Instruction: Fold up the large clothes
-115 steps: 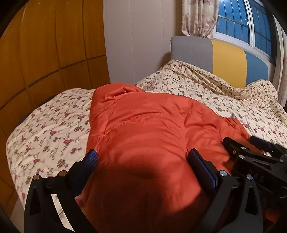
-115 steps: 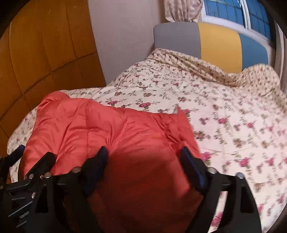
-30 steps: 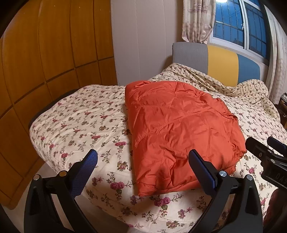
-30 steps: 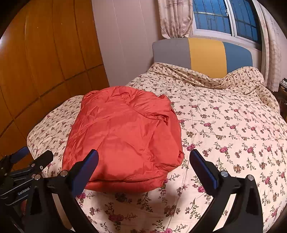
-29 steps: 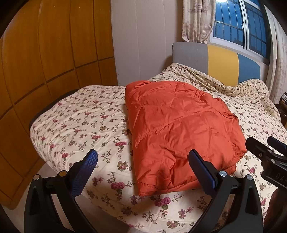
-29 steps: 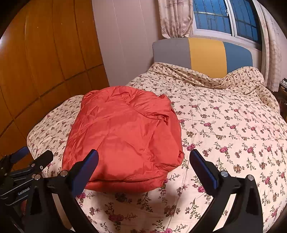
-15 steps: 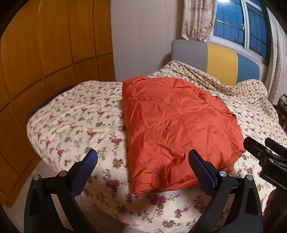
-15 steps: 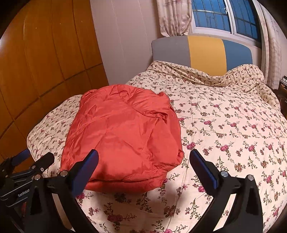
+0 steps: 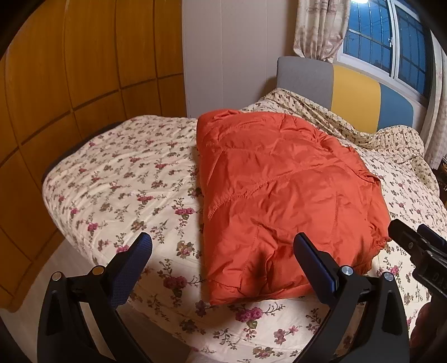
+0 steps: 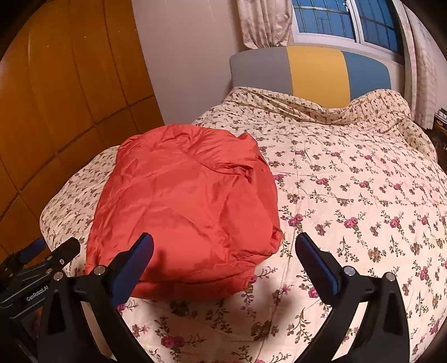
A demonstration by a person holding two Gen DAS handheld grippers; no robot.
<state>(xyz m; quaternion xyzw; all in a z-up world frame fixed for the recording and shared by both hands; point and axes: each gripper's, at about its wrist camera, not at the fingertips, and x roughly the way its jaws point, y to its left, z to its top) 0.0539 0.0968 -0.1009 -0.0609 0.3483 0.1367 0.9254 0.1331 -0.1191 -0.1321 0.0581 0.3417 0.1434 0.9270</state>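
An orange puffy jacket [image 9: 282,192] lies folded into a compact bundle on the floral bedspread [image 9: 125,178], near the bed's front left corner. It also shows in the right wrist view [image 10: 184,212]. My left gripper [image 9: 223,259] is open and empty, held just off the bed's front edge, apart from the jacket. My right gripper [image 10: 223,257] is open and empty, held above the bed's front edge beside the jacket's near end. The right gripper also shows in the left wrist view [image 9: 419,251], and the left gripper in the right wrist view [image 10: 42,259].
Wooden wardrobe panels [image 9: 69,69] stand close on the left. A grey, yellow and blue headboard [image 10: 315,69] and a window with curtains [image 10: 335,19] are at the far end. The bedspread [image 10: 363,195] stretches bare to the right of the jacket.
Both grippers pulled back from over the jacket some seconds ago. In the last second both views crept slightly closer and lower; the jacket has not moved.
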